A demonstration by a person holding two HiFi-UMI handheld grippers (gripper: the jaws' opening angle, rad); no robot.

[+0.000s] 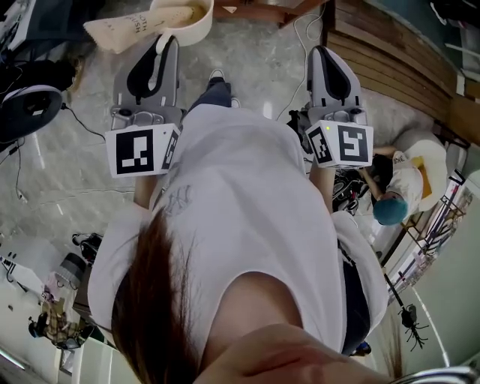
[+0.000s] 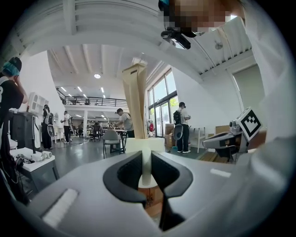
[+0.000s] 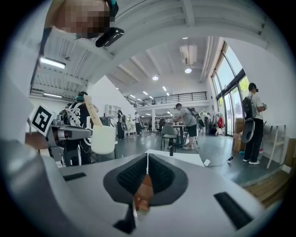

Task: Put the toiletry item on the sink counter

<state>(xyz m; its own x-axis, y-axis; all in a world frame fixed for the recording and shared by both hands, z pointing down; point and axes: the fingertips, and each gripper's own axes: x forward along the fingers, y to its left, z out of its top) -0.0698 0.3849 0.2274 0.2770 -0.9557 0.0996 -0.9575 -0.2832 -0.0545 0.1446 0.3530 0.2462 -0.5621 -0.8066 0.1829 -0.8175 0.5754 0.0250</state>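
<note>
A white cup [image 1: 187, 22] with a tall beige toiletry tube [image 1: 127, 30] leaning in it hangs in front of me over the floor. My left gripper [image 1: 161, 37] is shut on the cup's near side. In the left gripper view the cup [image 2: 144, 146] sits right at the jaws, a white strip of it pinched between the pads, and the tube [image 2: 135, 99] rises above it. My right gripper [image 1: 328, 51] is held level beside it, shut and holding nothing. The right gripper view shows its tips [image 3: 147, 159] meeting, with the cup [image 3: 102, 139] off to the left.
I stand on a grey marbled floor in a large hall. Wooden planks [image 1: 390, 52] lie ahead on the right and a crouching person in a teal cap [image 1: 394, 199] is at my right side. Several people, a chair [image 2: 111, 139] and cardboard boxes [image 2: 170, 136] stand farther off.
</note>
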